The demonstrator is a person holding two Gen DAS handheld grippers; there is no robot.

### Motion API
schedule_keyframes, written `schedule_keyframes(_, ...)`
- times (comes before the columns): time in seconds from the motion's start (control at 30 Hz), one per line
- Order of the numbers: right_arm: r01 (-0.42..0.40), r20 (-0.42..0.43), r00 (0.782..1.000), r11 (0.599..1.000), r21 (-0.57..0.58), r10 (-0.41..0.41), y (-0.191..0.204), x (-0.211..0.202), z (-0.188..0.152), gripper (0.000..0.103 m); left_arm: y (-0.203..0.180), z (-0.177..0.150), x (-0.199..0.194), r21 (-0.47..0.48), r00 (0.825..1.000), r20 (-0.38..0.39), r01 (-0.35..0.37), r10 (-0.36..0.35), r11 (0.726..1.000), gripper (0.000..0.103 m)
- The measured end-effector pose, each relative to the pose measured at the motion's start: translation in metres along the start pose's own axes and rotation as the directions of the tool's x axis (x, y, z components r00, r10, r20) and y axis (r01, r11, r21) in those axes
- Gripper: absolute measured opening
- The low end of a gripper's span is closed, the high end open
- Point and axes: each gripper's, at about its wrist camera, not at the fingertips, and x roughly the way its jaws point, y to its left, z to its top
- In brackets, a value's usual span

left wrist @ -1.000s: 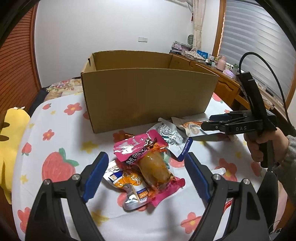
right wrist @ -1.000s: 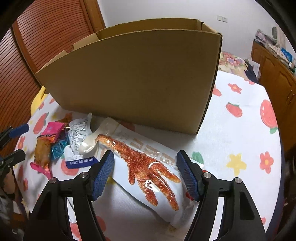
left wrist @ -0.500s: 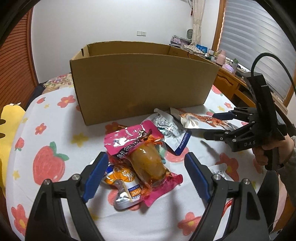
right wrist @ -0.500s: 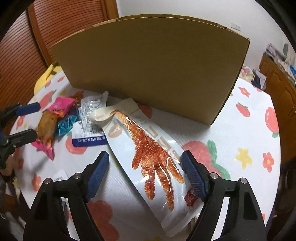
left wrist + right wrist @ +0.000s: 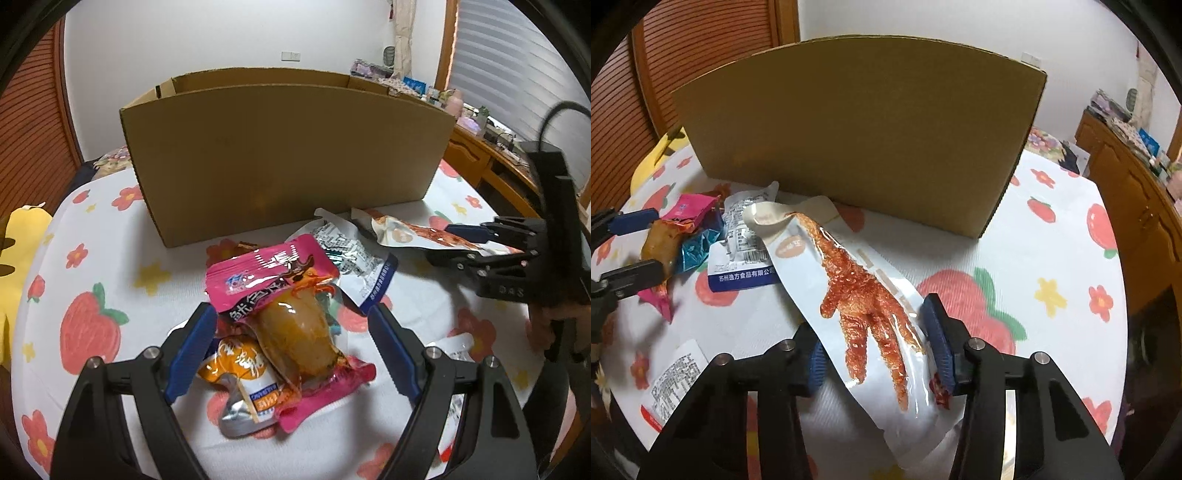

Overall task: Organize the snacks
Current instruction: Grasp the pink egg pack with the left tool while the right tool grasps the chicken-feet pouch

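Floral cloth [image 5: 1052, 236]; right tongs [image 5: 877, 345] straddle glossy chicken-foot pouch [image 5: 849, 291].

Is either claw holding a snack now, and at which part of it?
The right claw straddles the white chicken-foot packet near its toe end; a firm grip cannot be told. The left claw is open, holding nothing.

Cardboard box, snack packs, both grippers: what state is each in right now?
cardboard box: upright, top open
pink pack: sealed, on the pile between open left gripper fingers
chicken-foot pack: sealed, between right gripper fingers, which are closing around it
silver-blue pack: lying flat
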Motion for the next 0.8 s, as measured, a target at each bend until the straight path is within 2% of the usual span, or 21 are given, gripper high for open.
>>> schedule_keyframes(0.2, 0.01, 0.041, 0.999, 1.0, 0.015, -0.01, 0.002, -0.003, -0.008, 0.045, -0.001, 0.0, 0.013, -0.008, 0.997, -0.041, -0.061, 0.061, 0.998, 0.083)
schedule_keyframes(0.23, 0.008, 0.041, 0.999, 1.0, 0.016, -0.009, 0.001, -0.003, -0.008, 0.045, -0.002, 0.0, 0.014, -0.002, 0.996, -0.041, -0.079, 0.078, 0.997, 0.081)
schedule_keyframes(0.27, 0.008, 0.041, 0.999, 1.0, 0.017, -0.008, 0.002, -0.003, -0.008, 0.045, -0.001, 0.0, 0.014, -0.003, 0.995, -0.043, -0.086, 0.086, 0.996, 0.075)
schedule_keyframes(0.33, 0.011, 0.043, 0.999, 1.0, 0.015, -0.012, 0.003, -0.002, -0.008, 0.045, -0.001, 0.0, 0.013, -0.009, 0.995, -0.042, -0.091, 0.091, 0.996, 0.071)
schedule_keyframes(0.4, 0.014, 0.045, 0.999, 1.0, 0.013, -0.014, 0.005, -0.002, -0.008, 0.045, 0.001, 0.0, 0.011, -0.019, 0.996, -0.04, -0.078, 0.078, 0.997, 0.056)
schedule_keyframes(0.53, 0.013, 0.046, 0.999, 1.0, 0.014, -0.014, 0.006, -0.001, -0.008, 0.045, 0.001, -0.003, 0.006, -0.03, 0.997, -0.051, -0.061, 0.059, 0.998, 0.05)
schedule_keyframes(0.6, 0.011, 0.046, 0.999, 1.0, 0.016, -0.012, 0.006, -0.001, -0.008, 0.045, 0.0, -0.006, 0.003, -0.033, 0.997, -0.053, -0.053, 0.051, 0.998, 0.044)
schedule_keyframes(0.8, 0.011, 0.048, 0.999, 1.0, 0.016, -0.012, 0.007, -0.001, -0.008, 0.045, -0.003, -0.014, -0.007, -0.024, 0.998, -0.038, -0.048, 0.047, 0.999, 0.04)
